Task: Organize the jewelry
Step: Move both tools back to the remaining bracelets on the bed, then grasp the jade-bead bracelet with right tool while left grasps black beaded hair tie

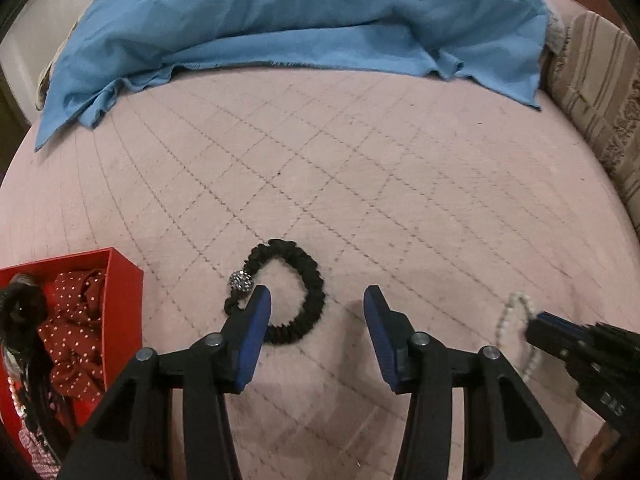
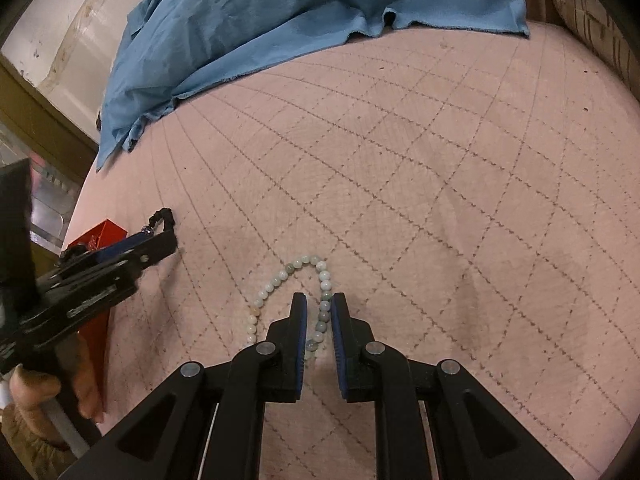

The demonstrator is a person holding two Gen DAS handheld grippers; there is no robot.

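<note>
A black scrunchie bracelet (image 1: 298,288) with a sparkly bead (image 1: 241,281) lies on the pink quilted surface (image 1: 360,184). My left gripper (image 1: 317,300) is open just above it, its left finger over the loop's near-left part. A pale bead bracelet (image 2: 280,280) lies in front of my right gripper (image 2: 319,304), whose jaws are nearly closed around one strand of it. The bead bracelet also shows in the left wrist view (image 1: 510,320), with the right gripper's tip (image 1: 538,330) on it. A red box (image 1: 100,304) with hair accessories stands at the left.
A crumpled blue cloth (image 1: 300,20) covers the far part of the surface. A striped cushion (image 1: 600,92) lies at the right. The red box also shows in the right wrist view (image 2: 105,232), behind the left gripper (image 2: 120,258).
</note>
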